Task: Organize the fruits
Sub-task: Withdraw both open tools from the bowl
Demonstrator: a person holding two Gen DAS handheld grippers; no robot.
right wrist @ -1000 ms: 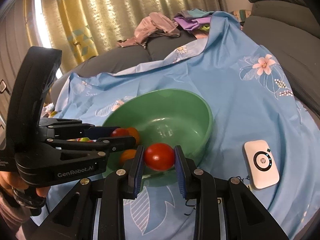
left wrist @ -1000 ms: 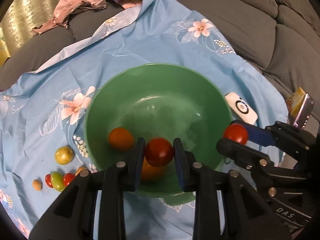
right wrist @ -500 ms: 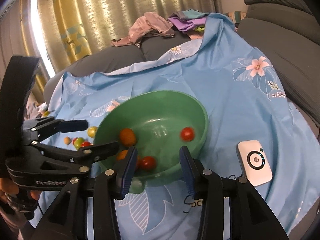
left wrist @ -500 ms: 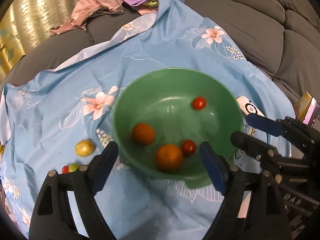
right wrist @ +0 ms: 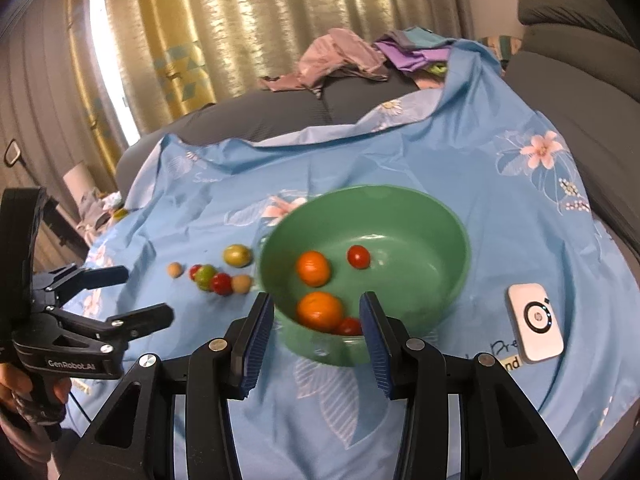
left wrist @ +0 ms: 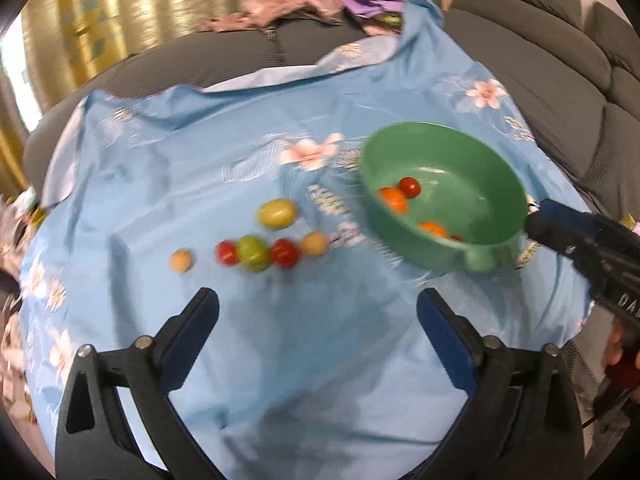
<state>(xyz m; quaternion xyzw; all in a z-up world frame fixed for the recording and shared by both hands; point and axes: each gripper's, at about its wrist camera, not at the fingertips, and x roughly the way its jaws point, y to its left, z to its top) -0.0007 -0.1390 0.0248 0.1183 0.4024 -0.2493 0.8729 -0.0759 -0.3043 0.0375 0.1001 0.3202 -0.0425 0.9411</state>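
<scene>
A gray sofa (right wrist: 580, 92) carries a blue flowered cloth (right wrist: 440, 152) spread across its seat. Crumpled clothes (right wrist: 344, 60) lie beyond the cloth's far edge.

A green bowl (right wrist: 440, 220) sits right of the cloth's middle. It holds two oranges (right wrist: 313, 268) and two red tomatoes (right wrist: 358, 257); one tomato is half hidden behind the nearer orange.

The left gripper (left wrist: 318, 312) hovers over bare cloth near its front edge, its fingers (left wrist: 192, 332) spread wide apart and holding nothing. The right gripper (right wrist: 316, 316) hangs at the bowl's near rim, its blue-padded fingers (right wrist: 376, 332) parted and empty.

A white device (right wrist: 536, 326) lies flat near the cloth's right edge, well apart from the bowl.

Six loose fruits rest left of the bowl. A yellow-green fruit (left wrist: 277, 213) lies apart, slightly farther back. In front of it runs a row: a tan ball (left wrist: 314, 244), a red tomato (left wrist: 285, 253), a green tomato (left wrist: 253, 253) and another red one (left wrist: 226, 253), touching or nearly so. A second tan ball (left wrist: 182, 261) sits alone at the row's left end.
</scene>
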